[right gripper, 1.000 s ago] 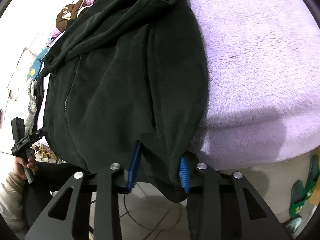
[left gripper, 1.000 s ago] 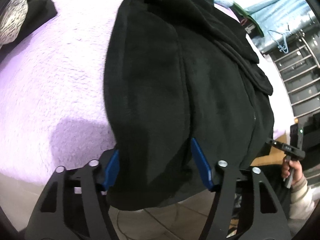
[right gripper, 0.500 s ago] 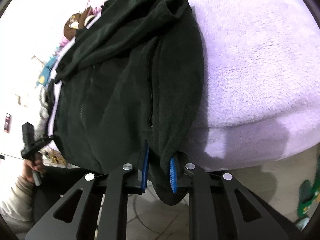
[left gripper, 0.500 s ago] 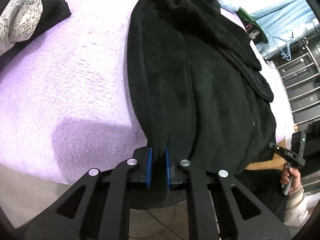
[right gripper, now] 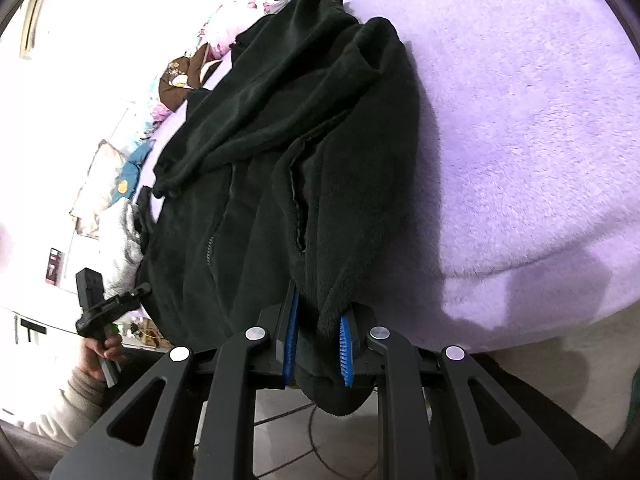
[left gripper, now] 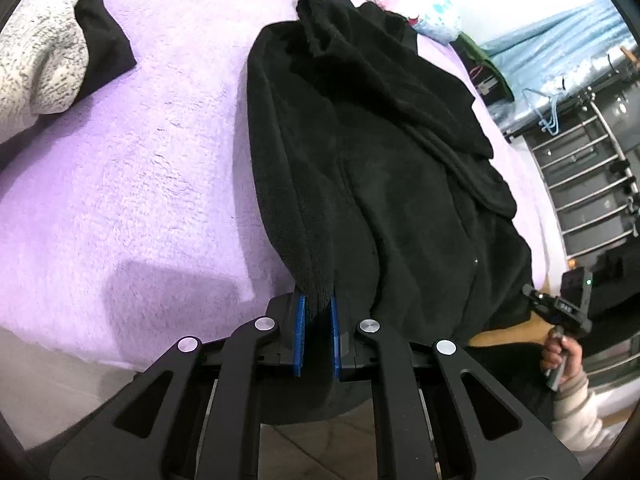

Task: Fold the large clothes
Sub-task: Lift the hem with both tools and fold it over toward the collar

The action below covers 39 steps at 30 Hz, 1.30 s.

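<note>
Nearest, the left gripper (left gripper: 318,330) is pinching the near hem of the black fleece jacket (left gripper: 384,184) at its left corner, its blue pads clenched on a thick bunch of cloth. The right gripper (right gripper: 318,352) is clamping the hem's right corner in the same way, with a lobe of fleece sagging below its pads. Both are gripping at the near edge of the bed (left gripper: 132,184), where the hem is hanging over toward the floor, so neither arm is nearer than the other. From the grippers the jacket is stretching straight away, its long axis running near to far across the lilac blanket. At the far end, the collar is pointing away, with a sleeve (right gripper: 256,120) lying folded across the chest.
</note>
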Each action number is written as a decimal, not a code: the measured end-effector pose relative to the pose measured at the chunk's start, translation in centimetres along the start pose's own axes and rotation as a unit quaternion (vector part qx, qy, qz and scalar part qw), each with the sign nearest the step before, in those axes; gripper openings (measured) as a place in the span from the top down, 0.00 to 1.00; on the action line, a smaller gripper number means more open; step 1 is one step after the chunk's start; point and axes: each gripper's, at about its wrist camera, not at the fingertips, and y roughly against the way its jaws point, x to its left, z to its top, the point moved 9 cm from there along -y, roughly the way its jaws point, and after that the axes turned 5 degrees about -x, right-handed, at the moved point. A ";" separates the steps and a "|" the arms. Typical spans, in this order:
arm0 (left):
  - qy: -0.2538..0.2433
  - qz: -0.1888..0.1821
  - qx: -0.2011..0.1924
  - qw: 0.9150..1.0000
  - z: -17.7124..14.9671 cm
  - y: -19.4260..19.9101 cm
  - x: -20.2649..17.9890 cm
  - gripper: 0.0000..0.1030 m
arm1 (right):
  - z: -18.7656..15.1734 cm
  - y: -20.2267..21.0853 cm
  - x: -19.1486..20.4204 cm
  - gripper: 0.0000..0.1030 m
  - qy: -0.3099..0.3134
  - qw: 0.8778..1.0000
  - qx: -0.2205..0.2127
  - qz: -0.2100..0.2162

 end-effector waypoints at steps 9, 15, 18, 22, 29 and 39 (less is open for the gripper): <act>0.028 -0.065 -0.021 0.997 1.7 2.0 -3.0 0.92 | 2.7 3.2 2.7 0.84 -0.003 0.997 -0.055 0.058; 0.023 -0.068 -0.031 0.997 4.5 3.4 -4.6 0.92 | 5.4 4.8 3.5 0.84 -0.003 0.995 -0.077 0.068; 0.037 -0.079 -0.031 0.996 6.0 4.2 -5.3 0.92 | 6.9 5.6 4.0 0.85 -0.007 0.993 -0.087 0.078; 0.060 -0.081 -0.023 0.995 8.0 4.4 -5.7 0.92 | 8.8 6.1 4.7 0.84 -0.002 0.993 -0.091 0.080; 0.094 -0.094 -0.028 0.991 12.0 4.6 -6.4 0.92 | 12.9 6.6 6.5 0.85 0.001 0.991 -0.097 0.095; 0.092 -0.070 -0.042 0.992 19.6 3.1 -6.4 0.92 | 19.1 5.5 7.2 0.84 0.008 0.989 -0.117 0.089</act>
